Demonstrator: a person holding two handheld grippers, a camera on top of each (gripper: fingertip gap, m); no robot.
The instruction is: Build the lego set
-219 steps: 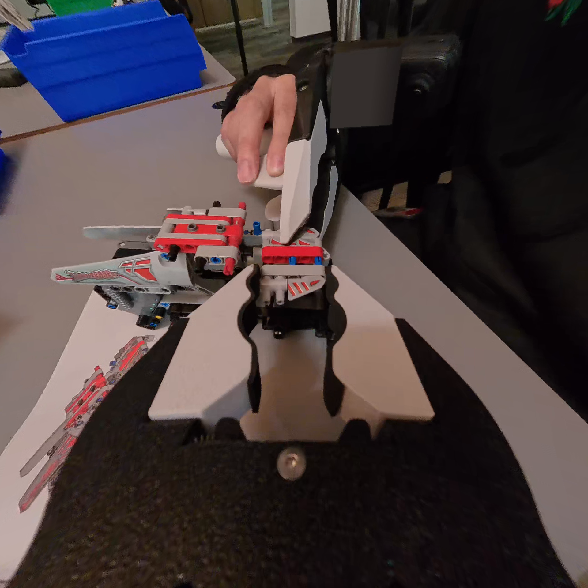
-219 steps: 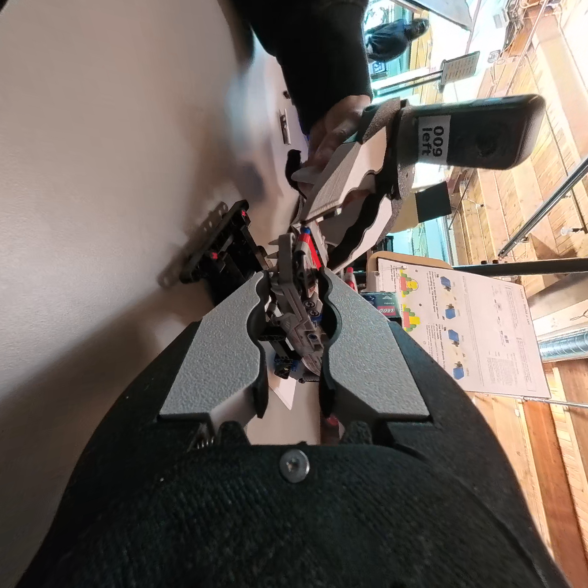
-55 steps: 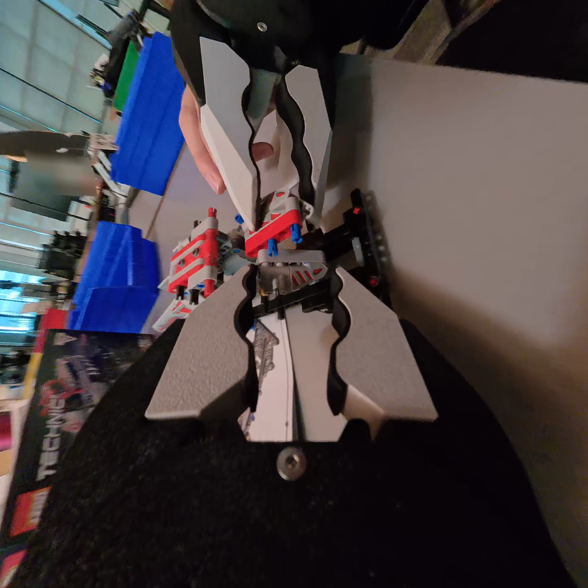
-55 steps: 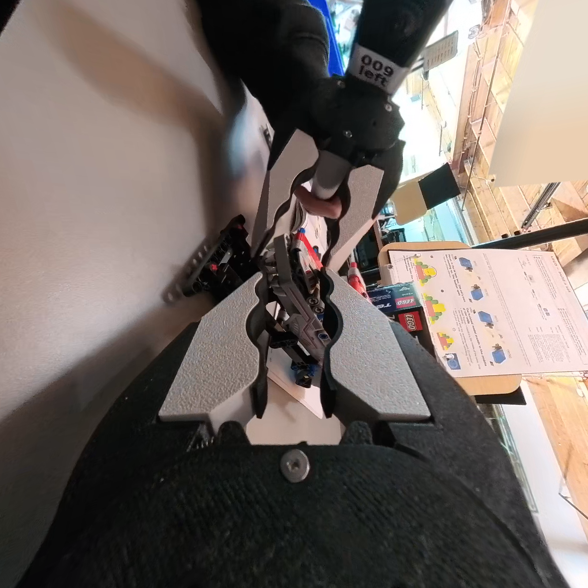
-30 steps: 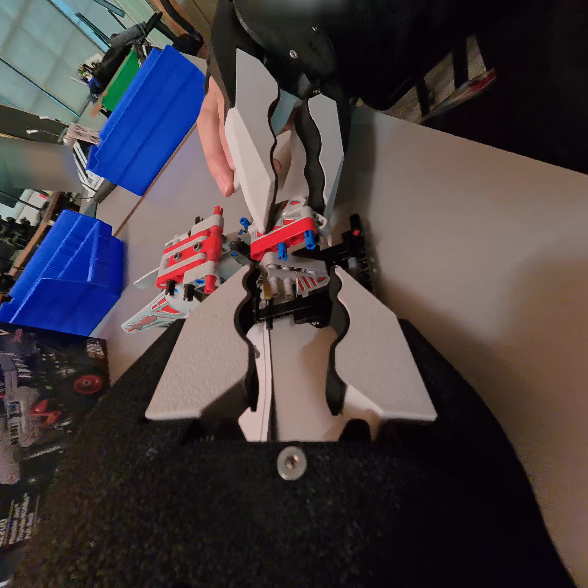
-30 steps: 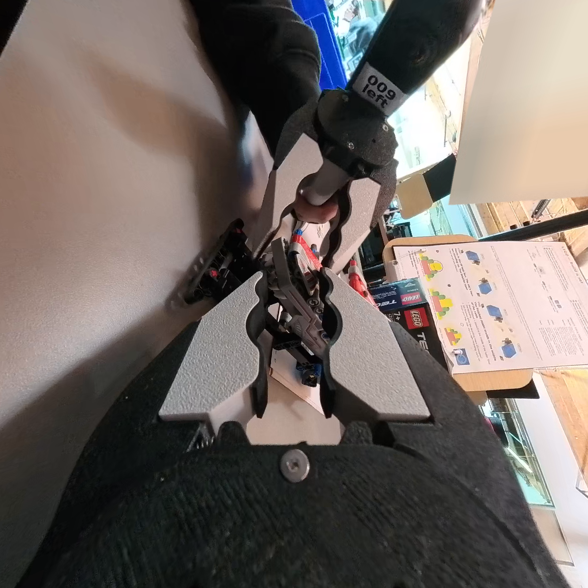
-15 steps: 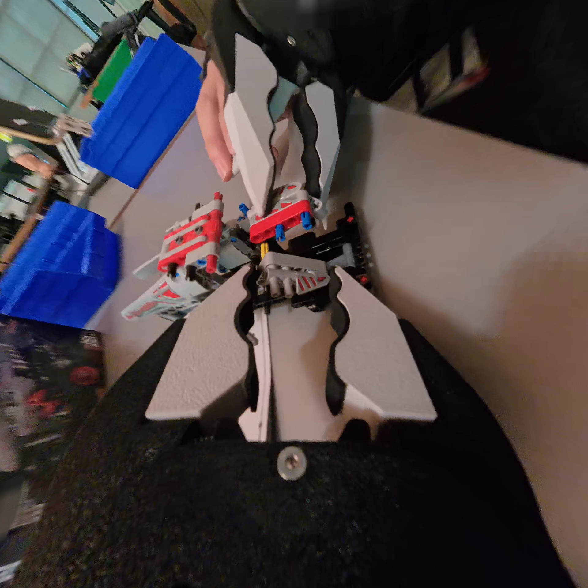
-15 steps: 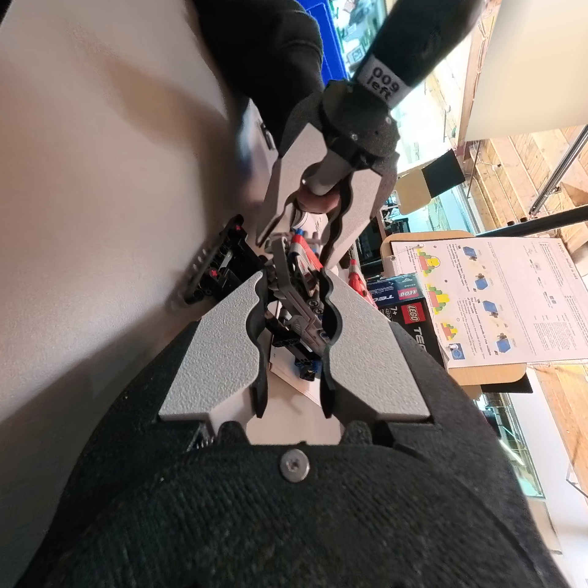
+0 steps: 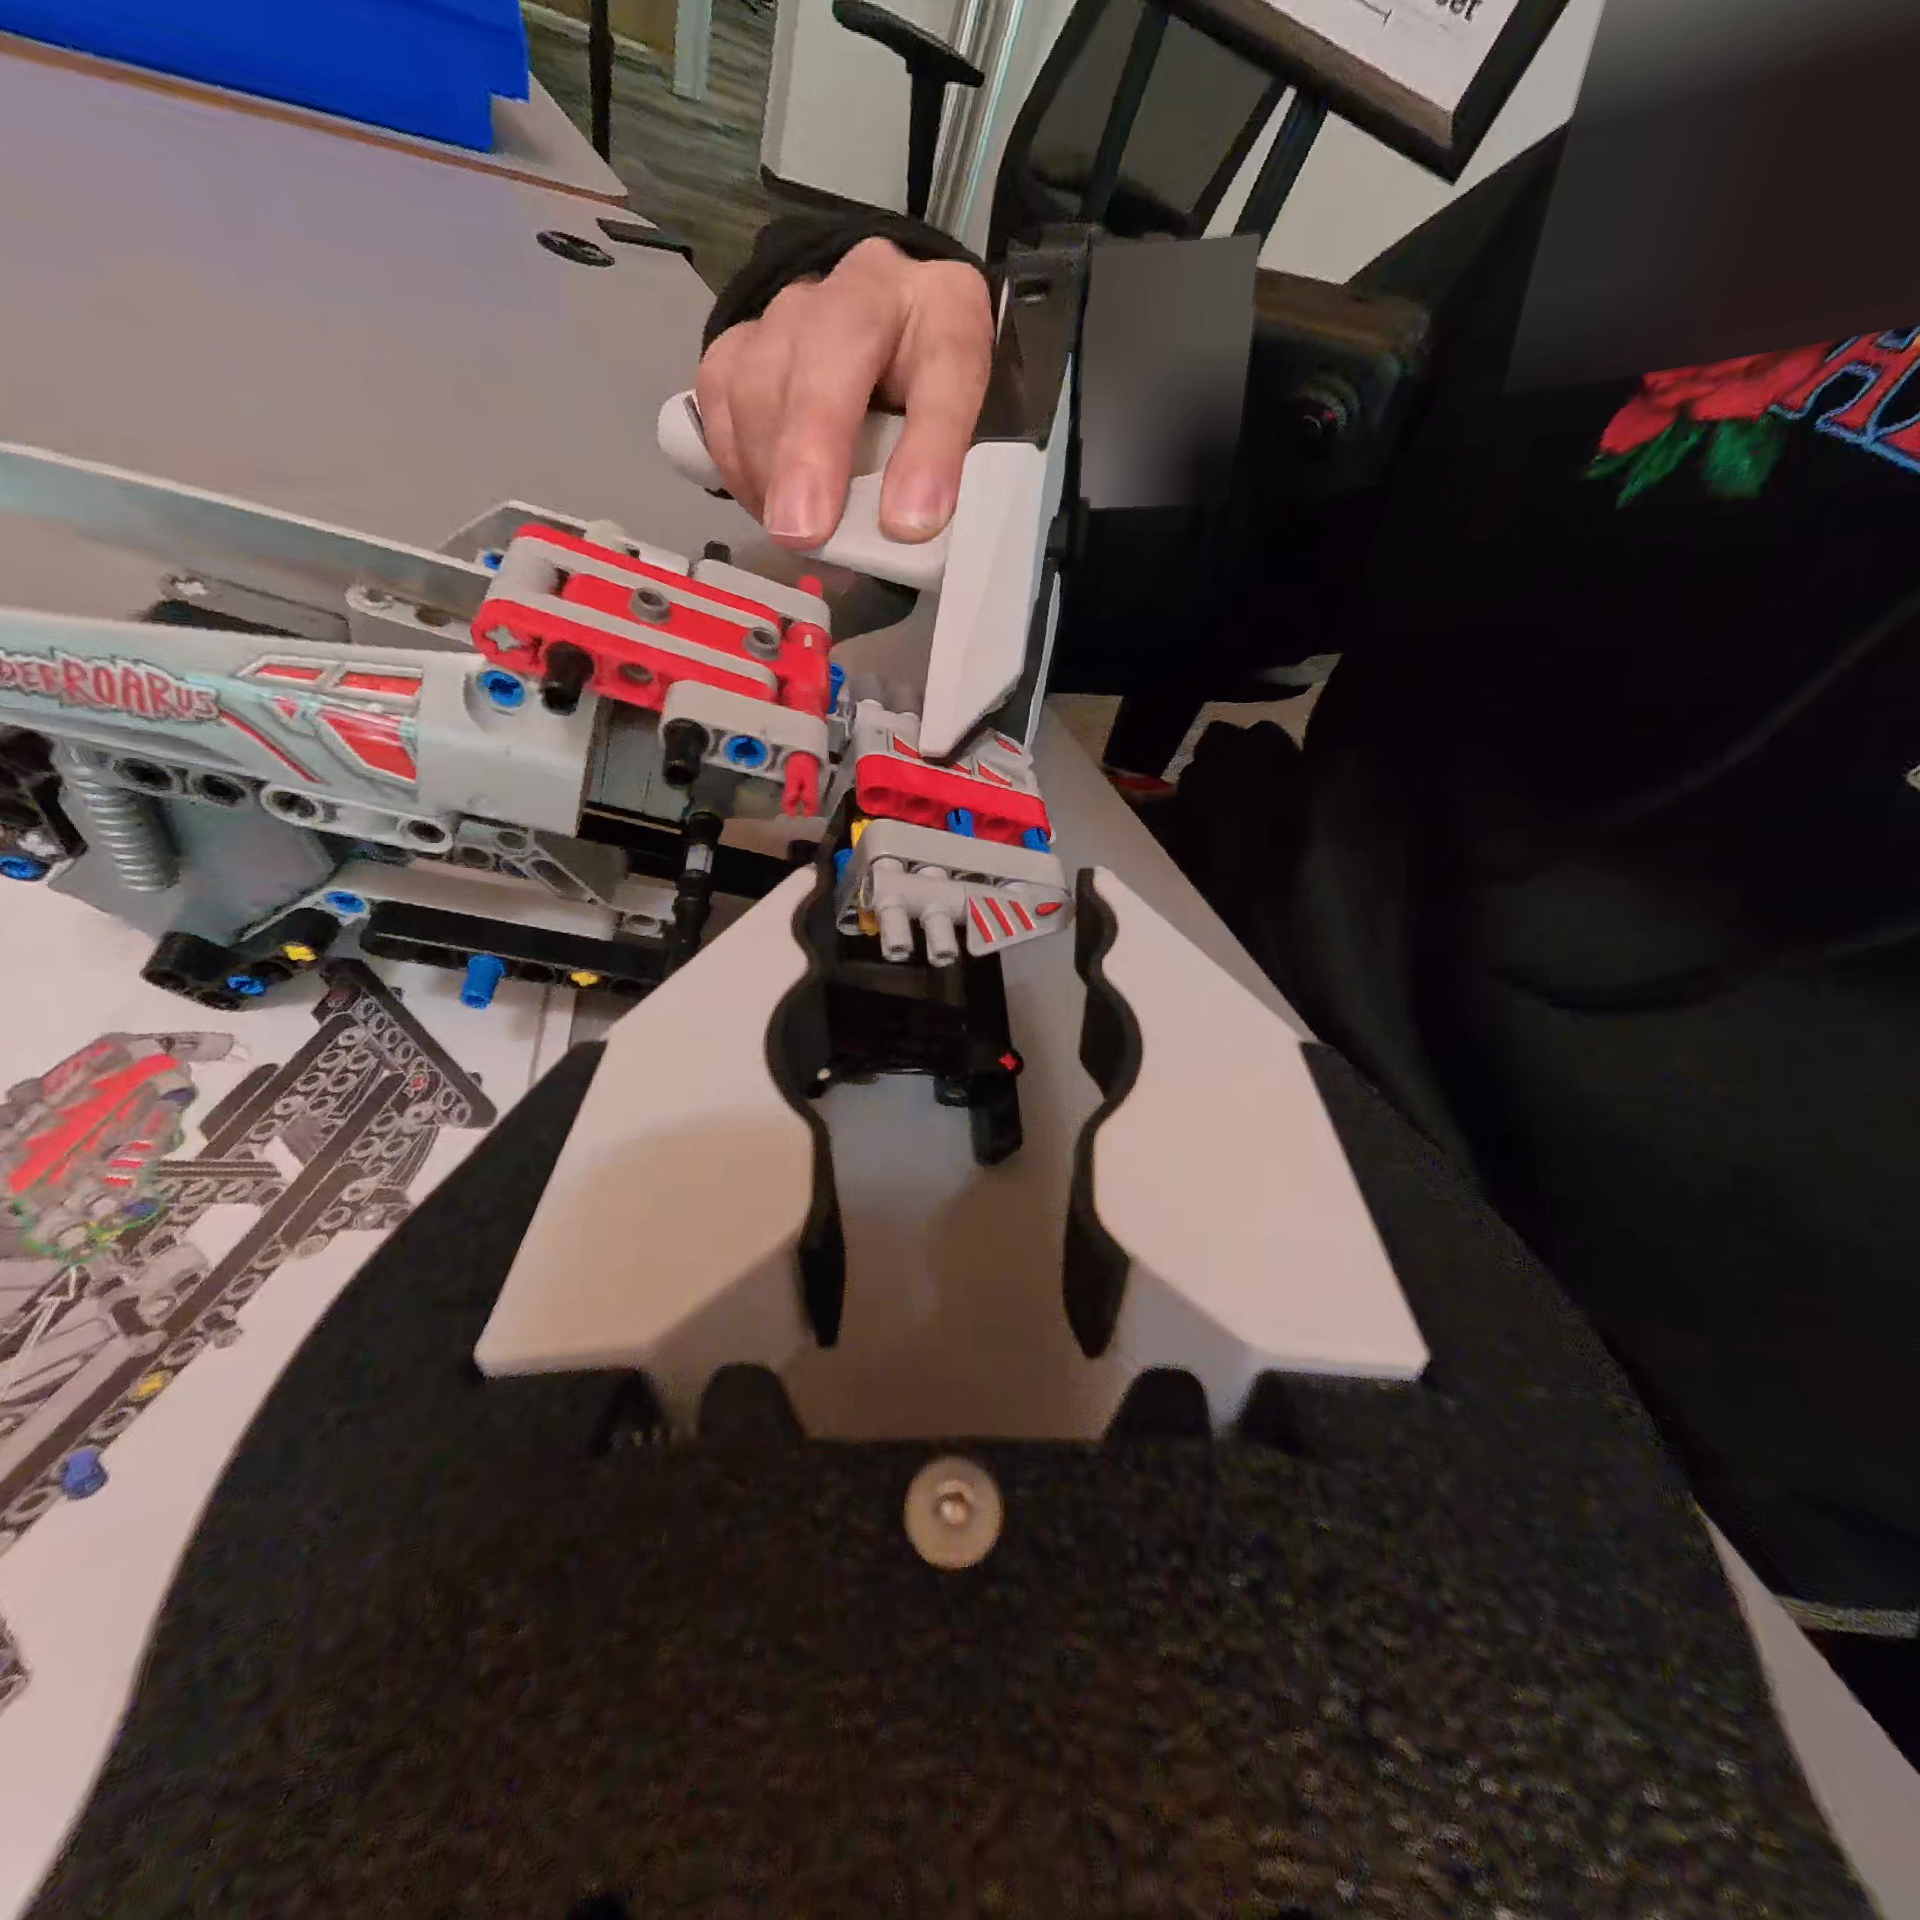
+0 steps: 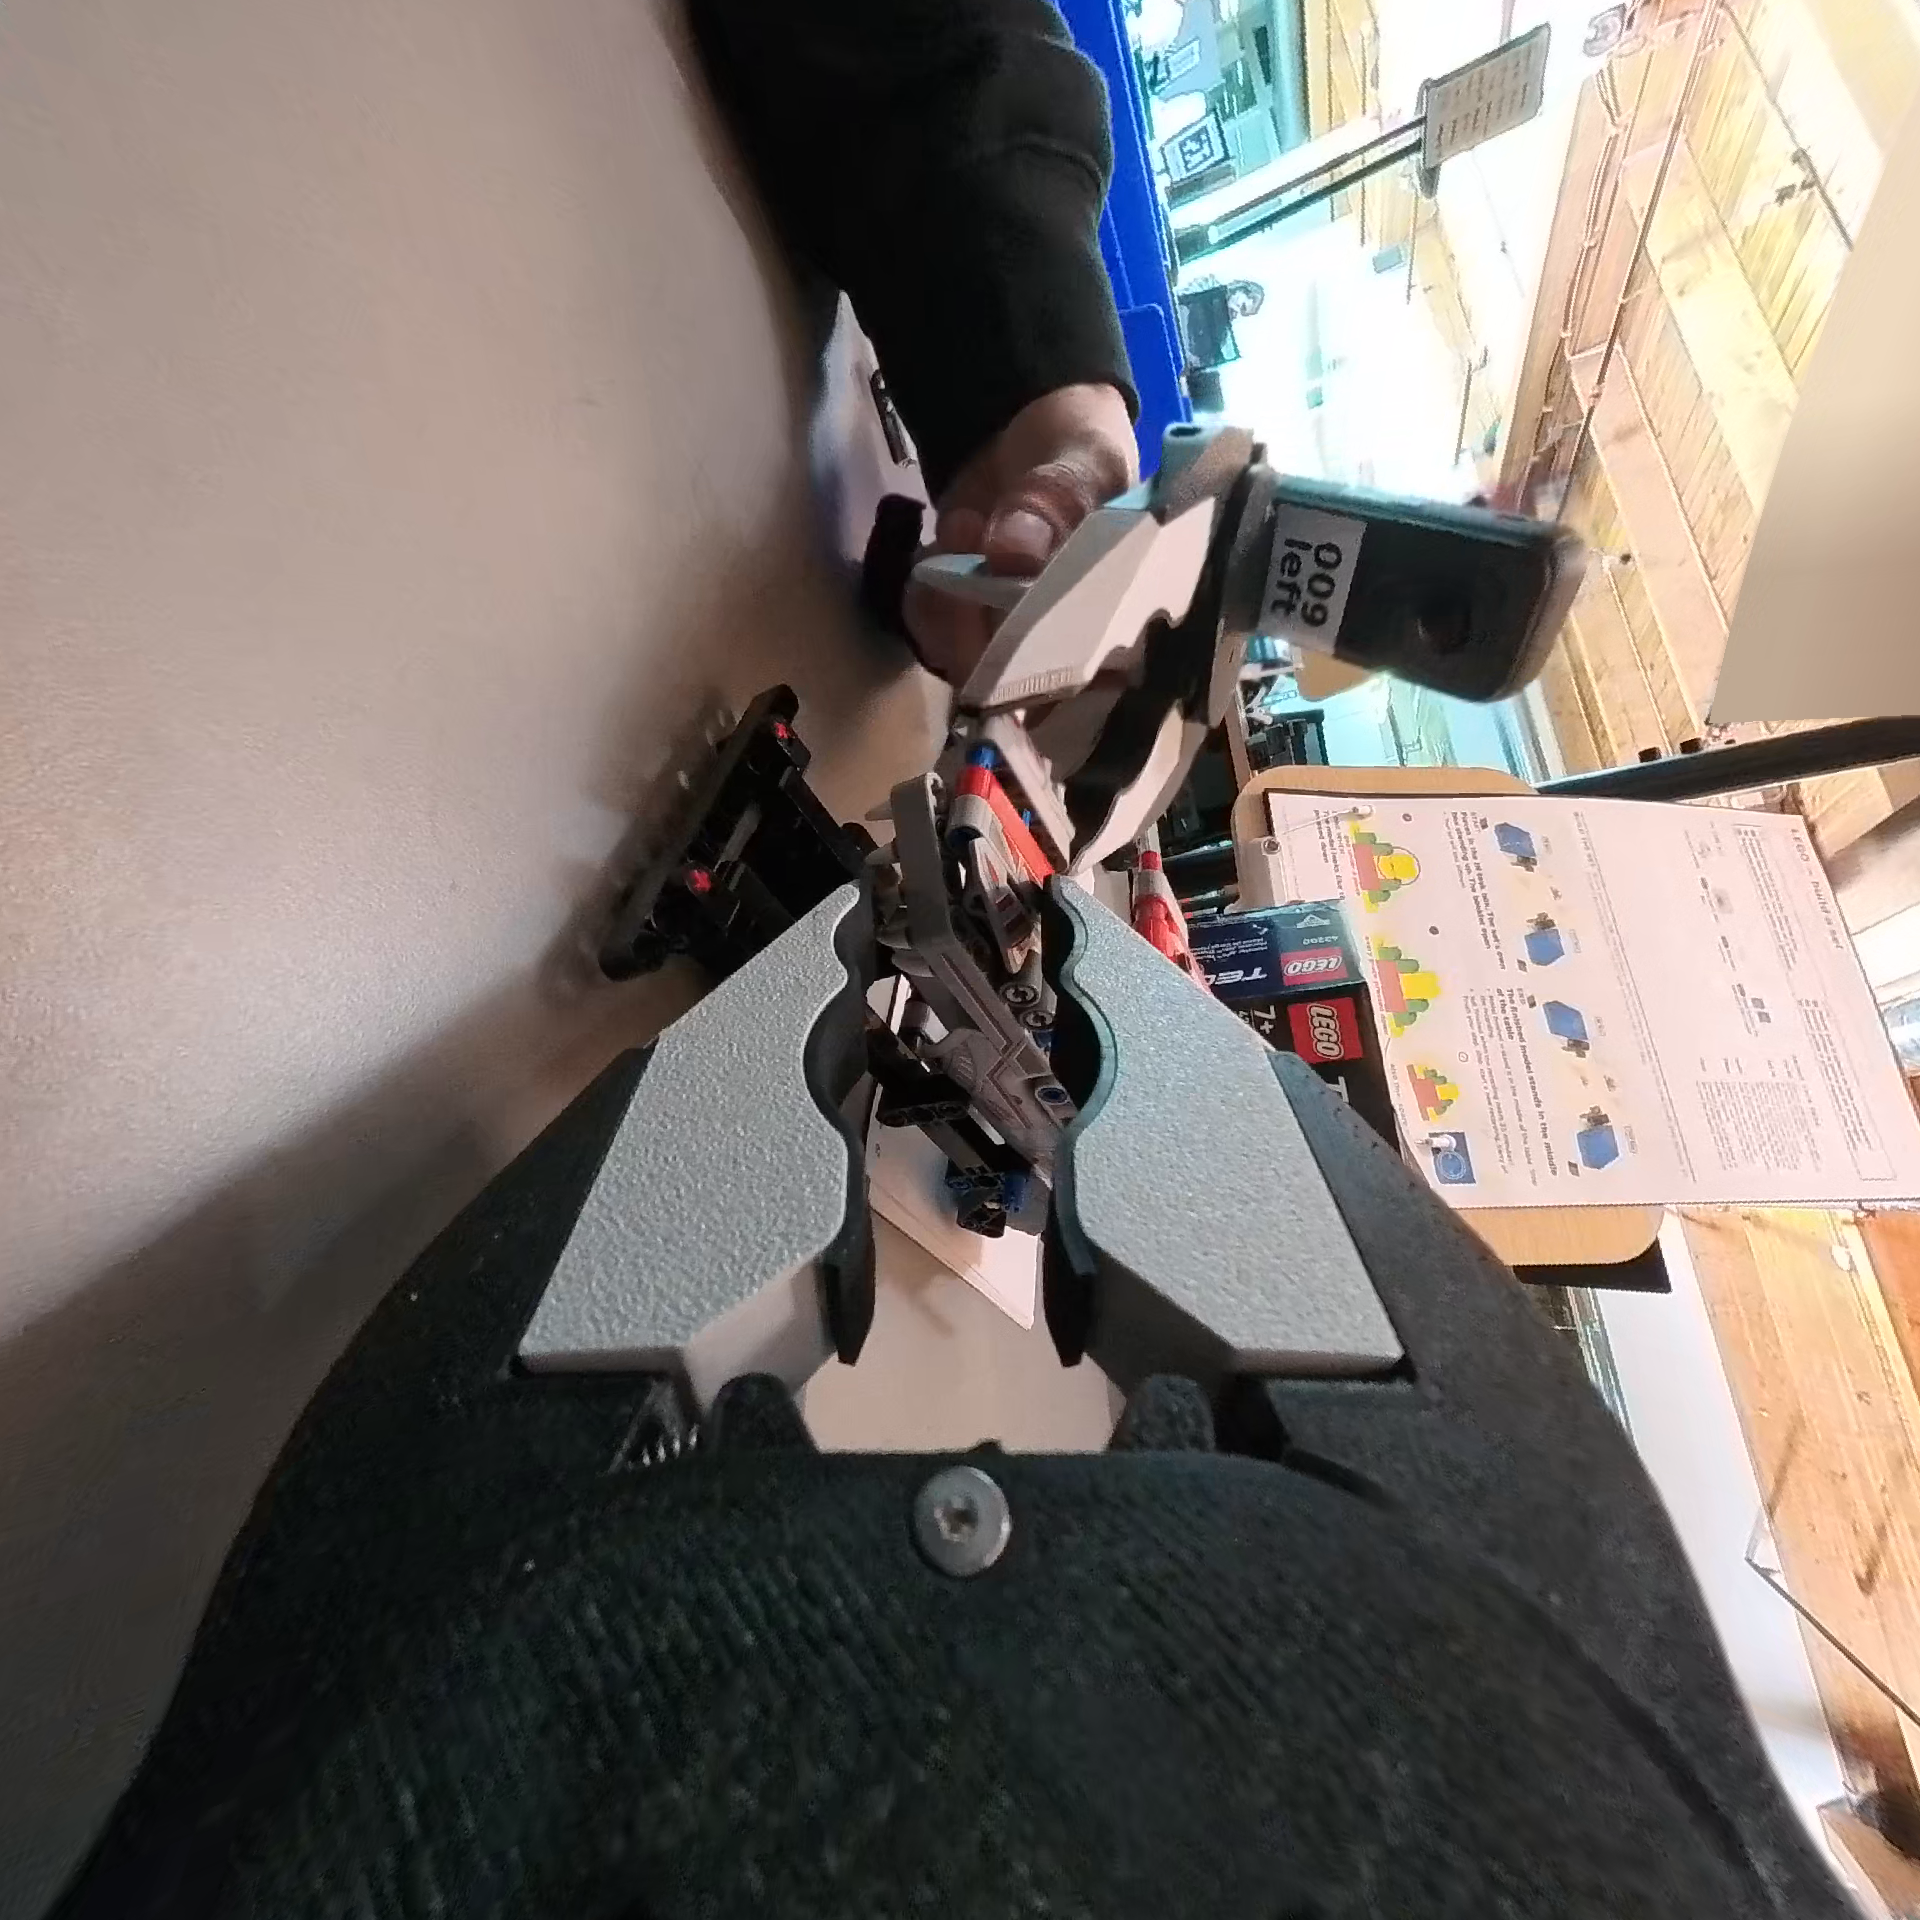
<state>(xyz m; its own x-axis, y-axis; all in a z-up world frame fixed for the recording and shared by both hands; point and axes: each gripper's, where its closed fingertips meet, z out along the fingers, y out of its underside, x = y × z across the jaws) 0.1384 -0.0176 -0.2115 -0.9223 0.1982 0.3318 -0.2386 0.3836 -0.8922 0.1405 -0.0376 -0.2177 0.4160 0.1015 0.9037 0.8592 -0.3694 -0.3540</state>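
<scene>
1. The biggest change: you have swung the model [image 9: 343, 769] back down. A second ago it was held tilted up off the table [image 9: 312, 343]; now it lies level again, its long grey nose to the left, resting partly on the instruction sheet [image 9: 135, 1195].
2. Your left gripper [image 9: 951, 914] has not let go: its fingers stay pinched on the model's rear end, on the black frame under the grey striped panel [image 9: 961, 888].
3. Your right gripper [image 10: 956, 925] likewise stays clamped across the grey and red rear section [image 10: 966, 894]. From the left view its tip bears down on the red beam [image 9: 951, 795].
4. That suggests the inspection turn is over and you are pressing the rear block home. The yellow and blue pins at the seam look barely exposed, so judge the joint nearly seated; check before releasing.
</scene>
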